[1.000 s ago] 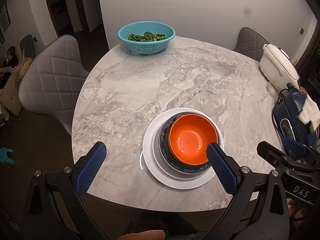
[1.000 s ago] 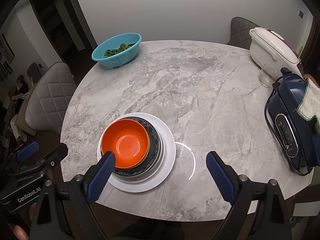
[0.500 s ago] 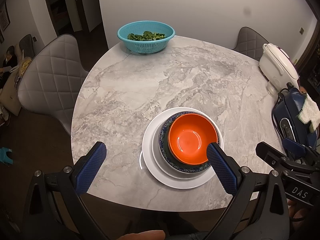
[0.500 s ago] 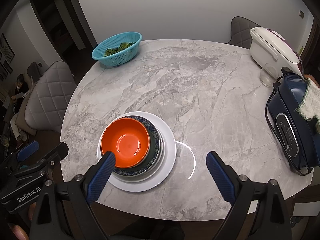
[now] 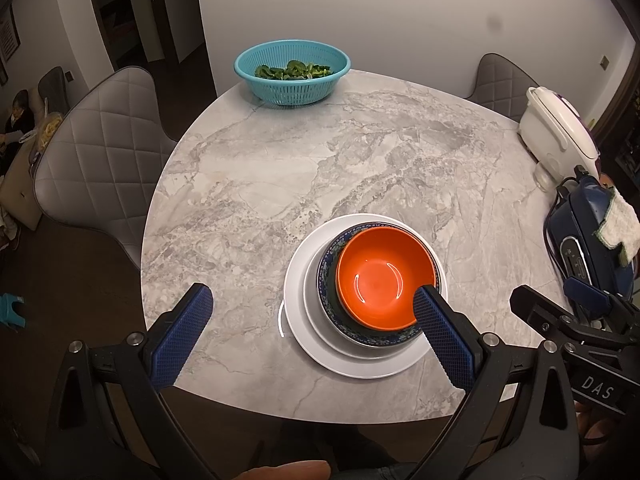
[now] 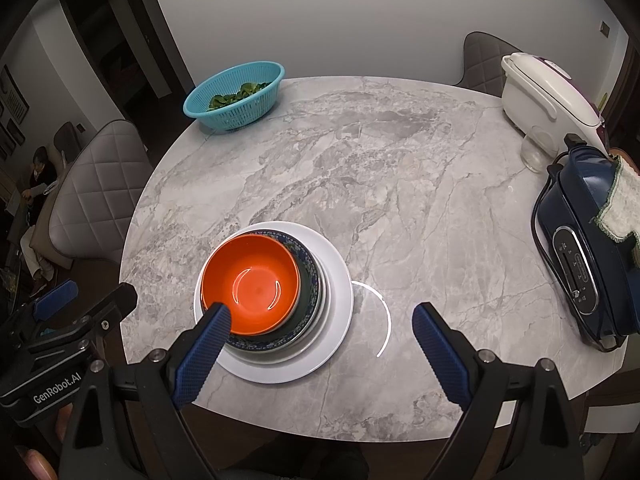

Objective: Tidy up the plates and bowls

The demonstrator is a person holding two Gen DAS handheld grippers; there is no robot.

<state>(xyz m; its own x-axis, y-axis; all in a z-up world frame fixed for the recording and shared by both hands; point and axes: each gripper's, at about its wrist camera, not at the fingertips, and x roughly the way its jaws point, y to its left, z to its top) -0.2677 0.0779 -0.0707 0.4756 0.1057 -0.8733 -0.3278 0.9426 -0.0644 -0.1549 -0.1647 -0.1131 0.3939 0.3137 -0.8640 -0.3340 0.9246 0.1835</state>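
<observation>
Orange bowl (image 5: 382, 282) nested in a blue-patterned bowl (image 6: 308, 268) on stacked white plates (image 5: 300, 300), near the marble table's (image 5: 280, 184) front edge. Left gripper (image 5: 308, 320) and right gripper (image 6: 322, 338) both spread wide, empty, above that edge. Open tabletop lies beyond the stack, toward the teal colander (image 5: 292, 72).

Black gripper (image 5: 308, 312) frames, blue textured pads (image 5: 182, 328), silver screws, "DAS" marking.

The marble table (image 6: 400, 200) lies bare across the middle of the frame. The stacked dishes (image 6: 332, 320) block the lower left, a teal colander (image 6: 236, 98) the upper left, and a white cooker (image 6: 548, 100) and navy appliance (image 6: 580, 256) the right edge.
</observation>
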